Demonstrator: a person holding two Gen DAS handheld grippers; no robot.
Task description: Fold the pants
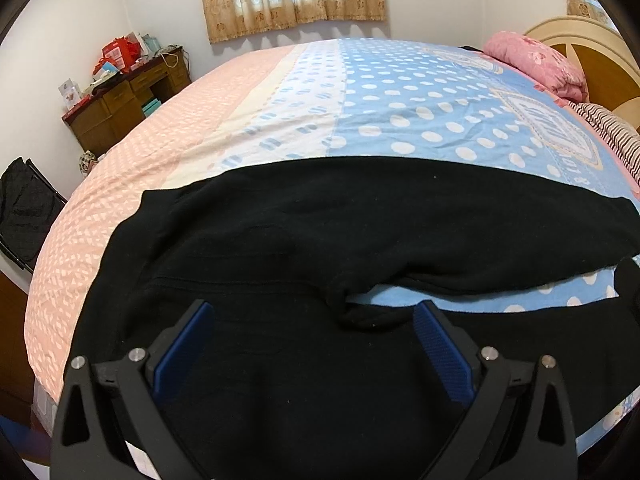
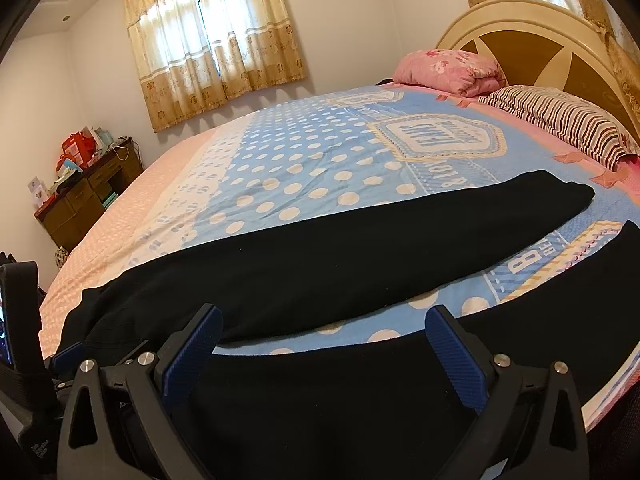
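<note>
Black pants [image 1: 280, 232] lie spread flat across the near edge of the bed, waist at the left and two legs running to the right with a strip of blue sheet between them. My left gripper [image 1: 314, 312] hovers open over the crotch and near leg, blue pads wide apart, nothing held. In the right wrist view the pants [image 2: 360, 248] show as a far leg and a near leg. My right gripper [image 2: 326, 316] is open above the near leg, with nothing between its pads. The left gripper's fingertips [image 2: 66, 354] peek in at the lower left.
The bed [image 1: 420, 96] carries a blue polka-dot and pink sheet. A pink quilt [image 2: 448, 68] and a striped pillow [image 2: 568, 120] lie by the headboard [image 2: 532, 32]. A cluttered wooden desk [image 1: 128, 96] stands at the far left, a dark chair [image 1: 24, 208] beside the bed.
</note>
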